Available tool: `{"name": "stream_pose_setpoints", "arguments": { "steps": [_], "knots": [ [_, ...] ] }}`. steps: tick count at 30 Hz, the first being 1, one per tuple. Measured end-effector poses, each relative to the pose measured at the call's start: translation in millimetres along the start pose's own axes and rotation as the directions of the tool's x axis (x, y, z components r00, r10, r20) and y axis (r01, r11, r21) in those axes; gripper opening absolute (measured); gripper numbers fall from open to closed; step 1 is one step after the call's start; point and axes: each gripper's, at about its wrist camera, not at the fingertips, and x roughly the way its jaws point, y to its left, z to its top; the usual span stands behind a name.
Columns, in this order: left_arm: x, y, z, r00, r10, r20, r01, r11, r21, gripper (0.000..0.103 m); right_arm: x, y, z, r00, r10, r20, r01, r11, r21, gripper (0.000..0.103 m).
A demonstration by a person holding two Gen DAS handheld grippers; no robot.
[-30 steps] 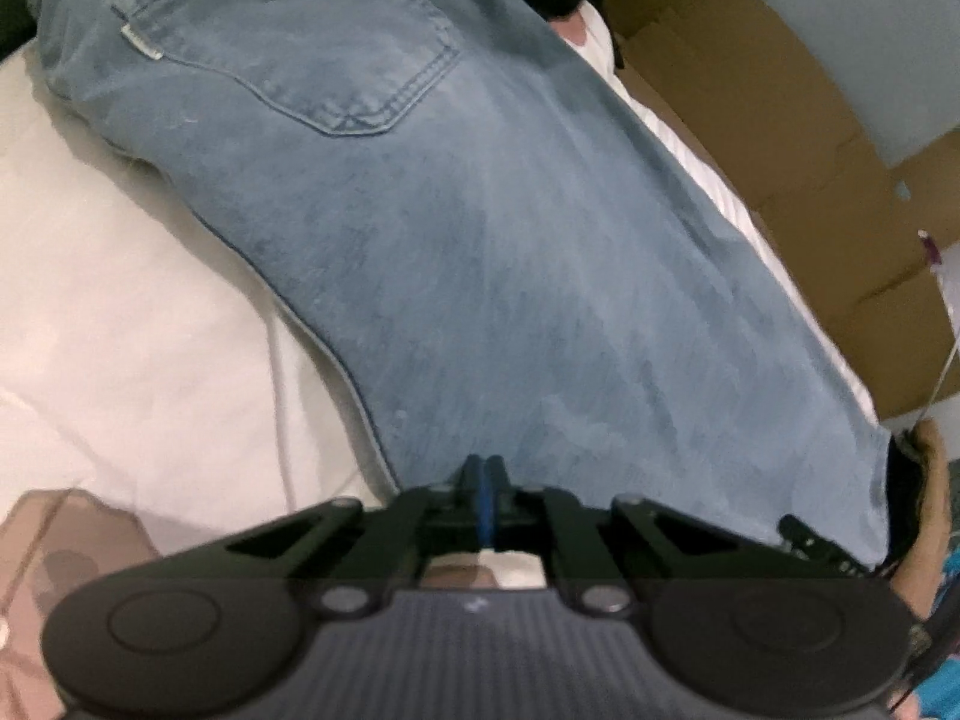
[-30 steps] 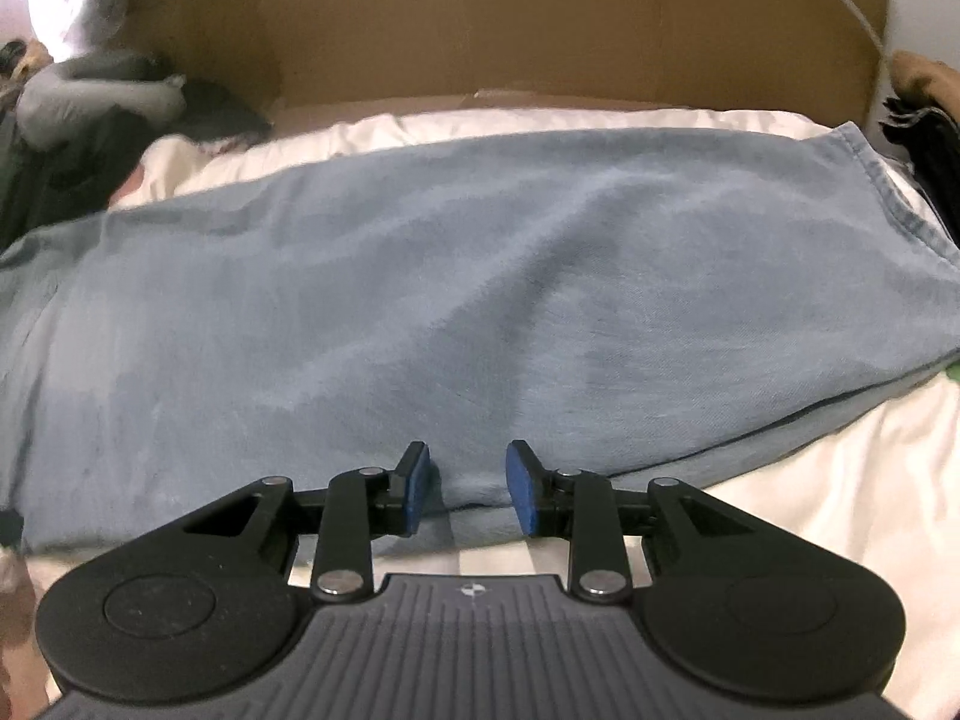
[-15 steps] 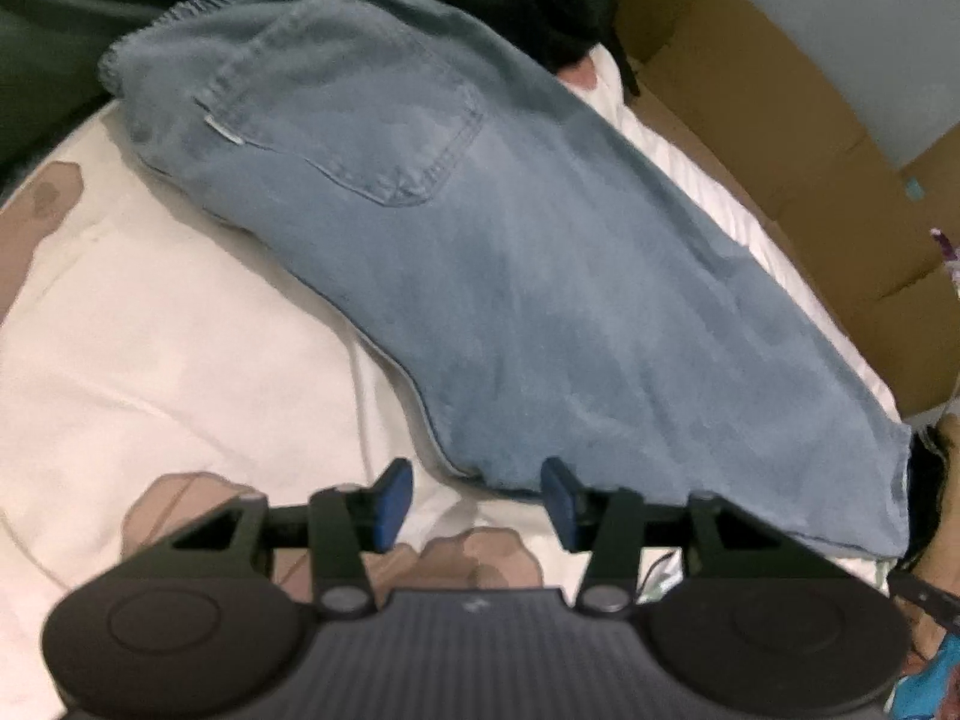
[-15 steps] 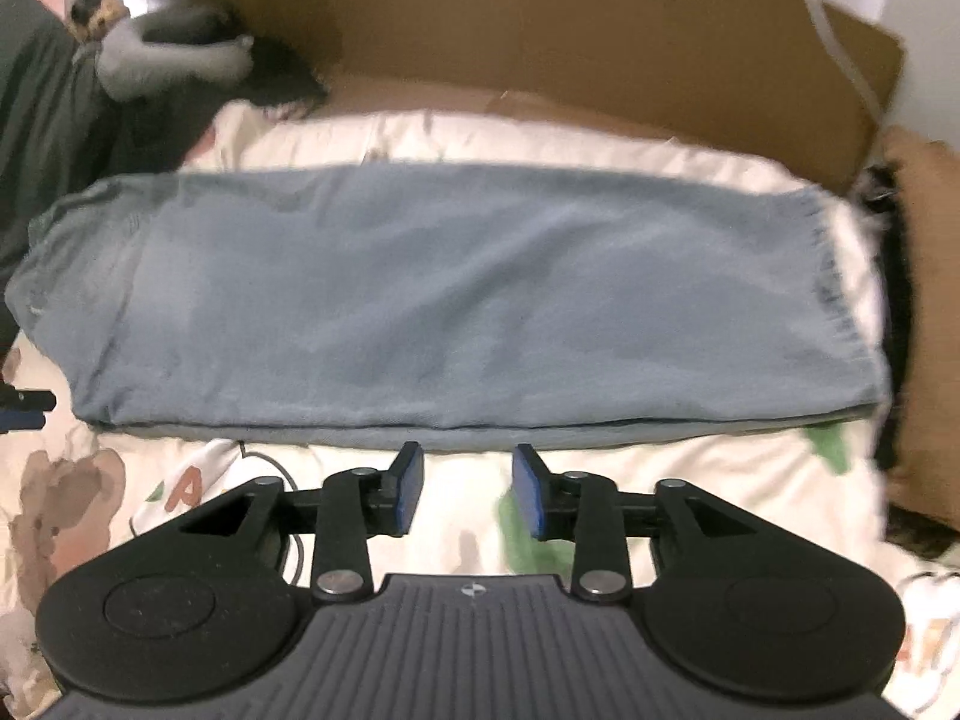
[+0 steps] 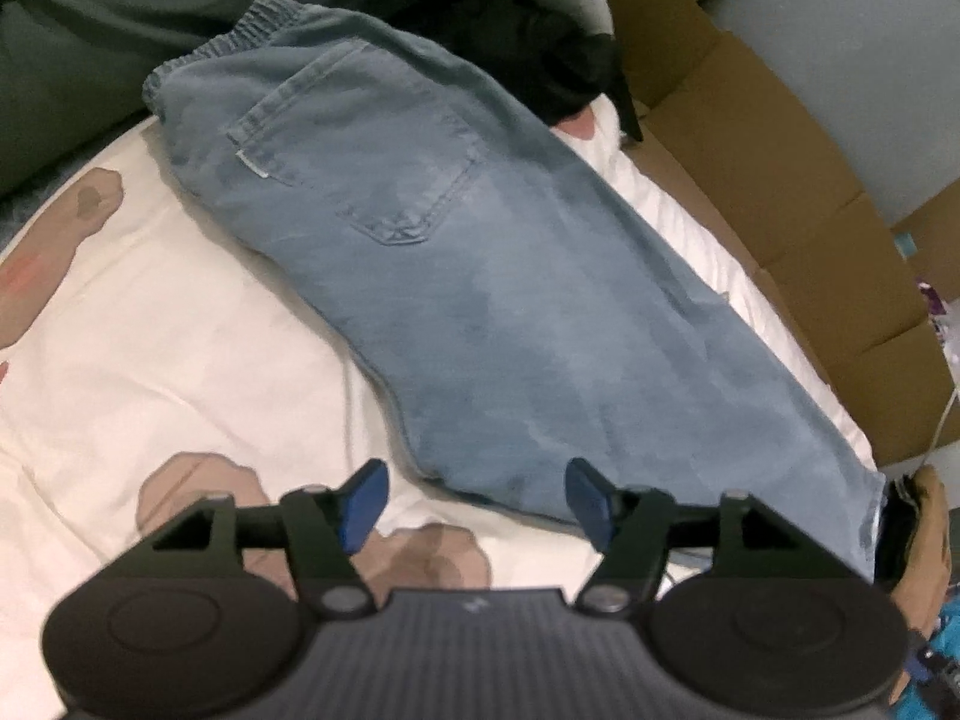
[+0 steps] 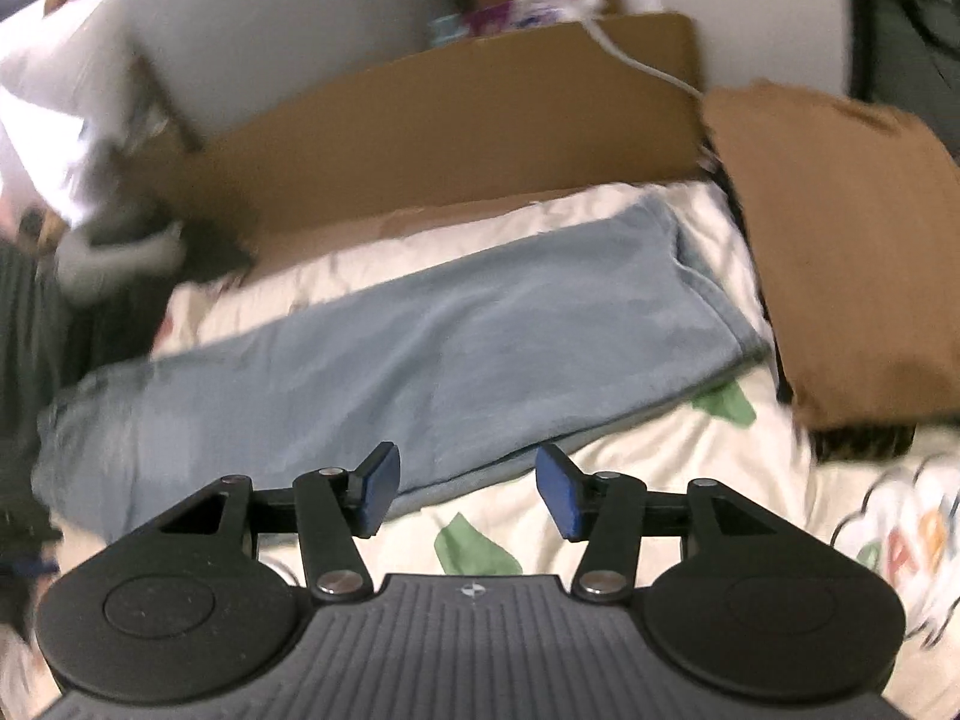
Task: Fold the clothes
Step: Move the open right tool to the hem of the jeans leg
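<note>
White bedding printed with brown cartoon shapes, green leaves and coloured letters covers the surface below me; brown cardboard stands behind it across the upper middle of the right wrist view and along the right edge of the left wrist view. Item one: jeans, light blue denim, laid flat and folded lengthwise into one long strip. In the left wrist view they run diagonally from the elastic waistband at upper left, past a back pocket, to the hem at lower right. In the right wrist view, which is blurred, the same jeans stretch from the left edge up to the hem at centre right. Item two: my left gripper, jaws spread wide, blue pads bare, nothing held; it sits at bottom centre, just short of the near edge of the denim. Item three: my right gripper, jaws likewise well apart and empty, poised over the bedding with the left pad over the denim's near edge. Item four: a tan-brown folded cloth at the right of the right wrist view, beside the hem end. Item five: dark and grey clothing heaped at the left of that view, indistinct. Item six: a white cable trailing over the cardboard's top edge.
</note>
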Motion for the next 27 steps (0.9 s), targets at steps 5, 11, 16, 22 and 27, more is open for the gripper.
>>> {"name": "stream_pose_setpoints", "arguments": {
  "steps": [5,11,16,22,27],
  "knots": [
    [14.6,-13.8,-7.9,1.000,0.005,-0.015,-0.005,1.000,-0.012,0.070,12.2,-24.5,-18.8,0.998,0.034,0.052,-0.039,0.993,0.114,0.058],
    [35.8,-17.4,-11.2,1.000,0.018,-0.015,-0.019,0.996,-0.089,0.070,23.5,-55.0,-40.1,0.993,0.037,0.114,-0.064,0.968,0.241,0.065],
    [50.7,-15.1,-7.8,0.999,0.013,-0.036,-0.018,0.987,-0.162,0.070,39.8,-85.9,-44.1,0.991,0.024,0.132,-0.068,0.938,0.341,0.067],
    [62.1,-10.2,-3.4,0.998,0.061,-0.027,-0.065,0.984,-0.164,0.070,65.3,-110.4,-39.4,0.987,0.019,0.160,-0.086,0.902,0.423,0.067],
    [68.7,0.0,-0.8,0.995,0.097,-0.034,-0.101,0.982,-0.162,0.070,83.8,-116.3,-17.9,0.980,-0.019,0.200,-0.067,0.908,0.414,0.067]
  ]
}}
